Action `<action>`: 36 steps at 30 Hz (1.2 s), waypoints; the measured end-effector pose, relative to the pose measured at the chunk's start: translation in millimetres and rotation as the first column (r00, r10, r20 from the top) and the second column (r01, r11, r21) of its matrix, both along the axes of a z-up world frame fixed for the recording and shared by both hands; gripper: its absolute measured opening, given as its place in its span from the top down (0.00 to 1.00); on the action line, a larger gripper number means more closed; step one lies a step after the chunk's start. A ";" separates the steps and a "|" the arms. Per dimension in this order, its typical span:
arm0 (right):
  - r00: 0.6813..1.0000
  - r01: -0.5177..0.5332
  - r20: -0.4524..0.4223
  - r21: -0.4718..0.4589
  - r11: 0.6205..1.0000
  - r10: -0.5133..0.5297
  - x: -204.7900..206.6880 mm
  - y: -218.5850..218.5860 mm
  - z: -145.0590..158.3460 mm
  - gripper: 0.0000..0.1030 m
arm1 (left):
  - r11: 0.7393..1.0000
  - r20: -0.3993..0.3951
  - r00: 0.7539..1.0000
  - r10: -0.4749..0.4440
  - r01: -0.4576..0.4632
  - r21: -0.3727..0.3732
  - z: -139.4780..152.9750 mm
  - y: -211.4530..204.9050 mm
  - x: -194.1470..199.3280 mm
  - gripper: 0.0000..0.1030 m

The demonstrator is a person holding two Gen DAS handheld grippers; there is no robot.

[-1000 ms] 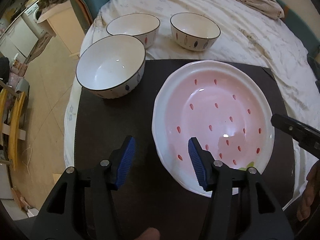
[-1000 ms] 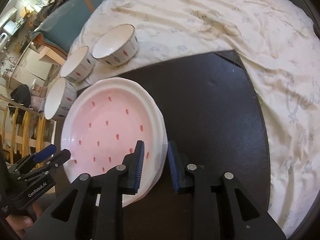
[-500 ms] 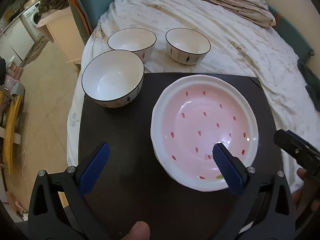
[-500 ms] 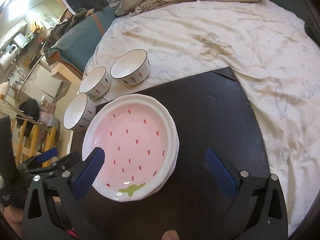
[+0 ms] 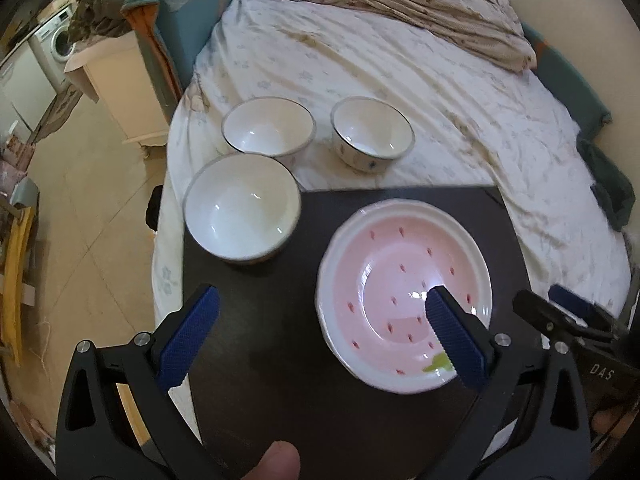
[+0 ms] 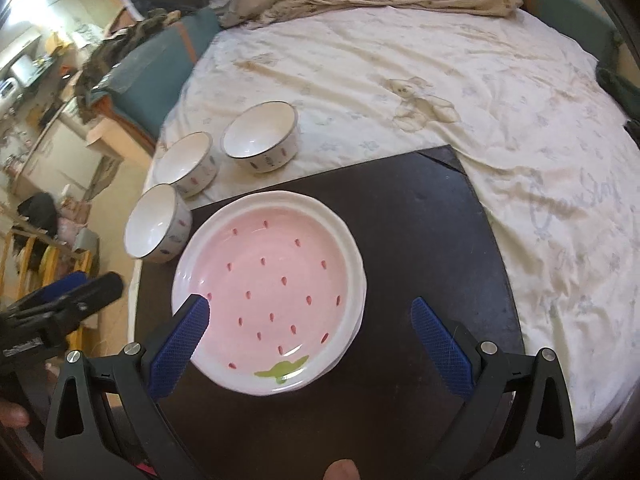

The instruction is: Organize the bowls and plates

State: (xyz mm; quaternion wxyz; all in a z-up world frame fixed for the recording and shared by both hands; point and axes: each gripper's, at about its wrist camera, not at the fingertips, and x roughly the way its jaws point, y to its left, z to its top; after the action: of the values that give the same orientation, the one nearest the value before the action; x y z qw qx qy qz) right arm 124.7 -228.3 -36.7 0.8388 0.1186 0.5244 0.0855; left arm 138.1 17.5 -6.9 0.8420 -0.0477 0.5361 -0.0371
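The pink plate [image 6: 268, 296] with red specks sits on a stack of white plates on the dark board [image 6: 420, 240] laid over the bed [image 6: 440, 92]. One bowl [image 5: 242, 218] stands on the board's far left corner; two more bowls [image 5: 269, 132] [image 5: 372, 138] rest on the sheet just beyond. The left gripper [image 5: 320, 336] and right gripper [image 6: 310, 346] both hang above with jaws spread wide, holding nothing. The bowls lie ahead and left, so the left gripper is probably nearer them.
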 end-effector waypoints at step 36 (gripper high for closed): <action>0.937 -0.183 -0.260 0.198 0.963 0.232 145.2 177.0 -62.3 0.72 | 0.961 -0.280 0.937 0.209 -0.250 -0.118 -85.5 126.4 103.5 0.82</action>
State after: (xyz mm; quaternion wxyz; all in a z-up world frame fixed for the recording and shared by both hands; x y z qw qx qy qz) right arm 269.9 -51.3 -99.0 0.7290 0.1448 0.6382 0.2007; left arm 241.6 143.9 -92.5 0.7554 -0.1787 0.6299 0.0275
